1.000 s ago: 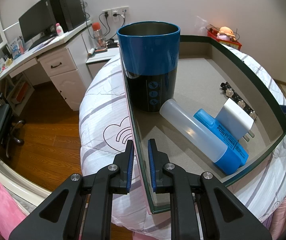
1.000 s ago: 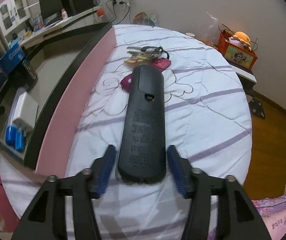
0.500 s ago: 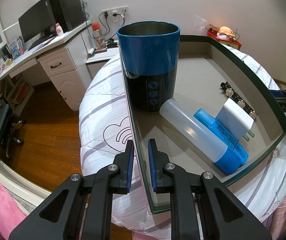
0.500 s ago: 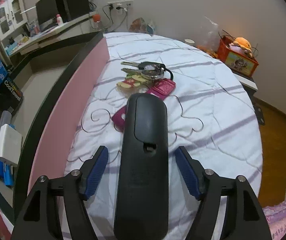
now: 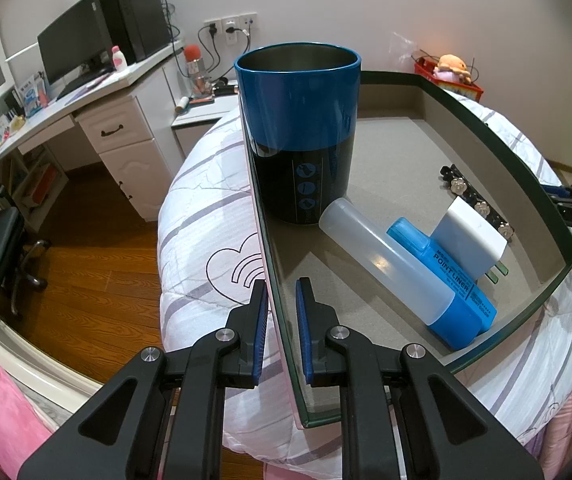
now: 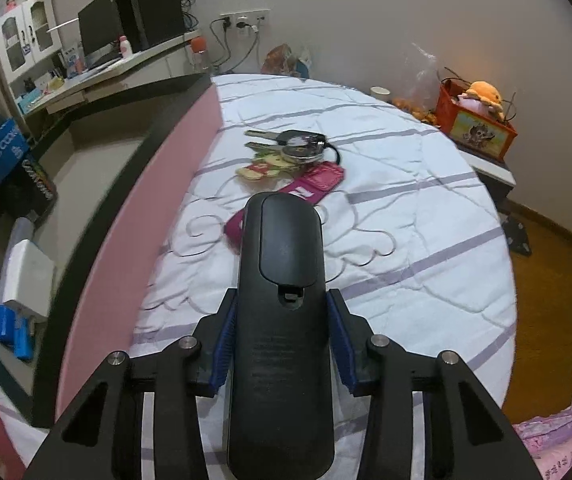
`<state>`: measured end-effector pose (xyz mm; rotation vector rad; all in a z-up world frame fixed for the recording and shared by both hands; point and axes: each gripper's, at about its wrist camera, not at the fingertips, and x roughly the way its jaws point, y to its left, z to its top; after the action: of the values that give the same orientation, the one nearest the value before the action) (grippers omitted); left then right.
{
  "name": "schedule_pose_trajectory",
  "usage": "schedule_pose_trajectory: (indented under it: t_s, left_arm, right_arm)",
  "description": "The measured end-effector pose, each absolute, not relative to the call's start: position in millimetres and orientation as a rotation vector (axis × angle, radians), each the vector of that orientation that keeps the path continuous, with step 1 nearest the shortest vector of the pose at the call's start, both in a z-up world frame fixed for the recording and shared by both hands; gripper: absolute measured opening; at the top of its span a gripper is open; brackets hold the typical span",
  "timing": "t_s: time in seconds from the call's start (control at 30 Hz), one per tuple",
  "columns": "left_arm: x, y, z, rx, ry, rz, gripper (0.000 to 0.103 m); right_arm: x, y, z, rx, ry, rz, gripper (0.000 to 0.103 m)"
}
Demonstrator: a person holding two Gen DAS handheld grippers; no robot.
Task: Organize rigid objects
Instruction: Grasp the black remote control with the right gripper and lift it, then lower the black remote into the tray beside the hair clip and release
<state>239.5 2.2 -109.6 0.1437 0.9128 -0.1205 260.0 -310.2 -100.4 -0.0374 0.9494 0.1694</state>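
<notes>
Even indoor light, fisheye bending at edges, dark corners, left side motion-blurred

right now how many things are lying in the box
5: blue cup upright at the far left wall, clear bottle, blue marker, white charger, black hair clip along the right wall. Others may be hidden.

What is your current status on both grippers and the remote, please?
Left gripper shut on box wall. Right gripper just closed, pads pressing black remote. Keys lie on bed ahead; path to box looks clear.
</notes>
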Motion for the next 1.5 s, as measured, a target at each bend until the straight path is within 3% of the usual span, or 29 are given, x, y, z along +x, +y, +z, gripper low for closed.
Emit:
schedule_pose_trajectory:
  t_s: [0.73,1.1,1.5]
  left_arm:
    - [239,3,-110,0.143,0.913,-0.12,0.012]
    - [240,2,-110,0.144,0.913,-0.12,0.012]
    - [240,1,-110,0.147,0.913,-0.121,0.012]
  right_arm:
    - [246,-295,-60,-0.05,0.856,0.203,0.044]
    - [246,-247,-9,-0.135,0.739,0.269,0.044]
    - [303,-157,-49,-0.26,0.902,0.413,0.044]
